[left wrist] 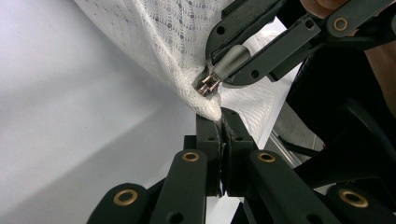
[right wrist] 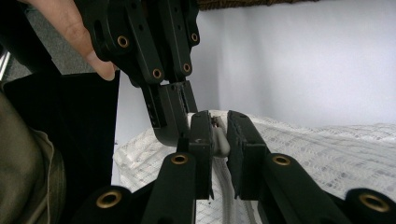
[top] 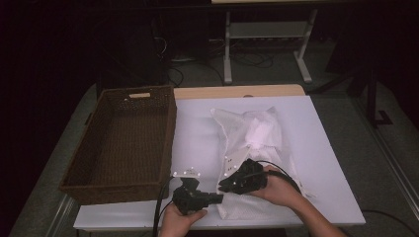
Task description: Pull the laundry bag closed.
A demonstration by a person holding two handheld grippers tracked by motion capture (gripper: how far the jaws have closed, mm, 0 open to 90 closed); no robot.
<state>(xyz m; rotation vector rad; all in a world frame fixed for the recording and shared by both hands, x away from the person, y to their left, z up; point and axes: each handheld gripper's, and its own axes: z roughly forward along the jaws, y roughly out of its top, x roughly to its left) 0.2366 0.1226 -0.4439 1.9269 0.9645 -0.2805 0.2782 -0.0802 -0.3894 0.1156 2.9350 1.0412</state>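
— Mesh bag (top: 254,143), white and netted, lies on the white desk (top: 326,163) to the right of a brown wicker basket (top: 123,143). Where are your grippers?

— Both at the bag's near corner, by the desk's front edge. My left gripper (left wrist: 220,122) has its jaws pressed together on the corner of the fabric; the netting bunches right at their tips.

— And the other one?

— My right gripper (right wrist: 219,137) meets it almost tip to tip. Its jaws are closed to a narrow gap around a small grey zipper pull (left wrist: 232,62), whose metal slider (left wrist: 208,84) sits at the fabric's edge, just above the left jaws.

— Can you see the hands?

— From above, my left hand (top: 180,219) and right hand (top: 281,190) come in from the bottom edge, each wrapped around a black gripper, cables trailing back.

— Anything inside the bag?

— A paler, folded shape shows through the netting toward the far end; possibly cloth, but the picture is too dim to tell.

— And the basket?

— It rests at the desk's left side, apart from the bag.
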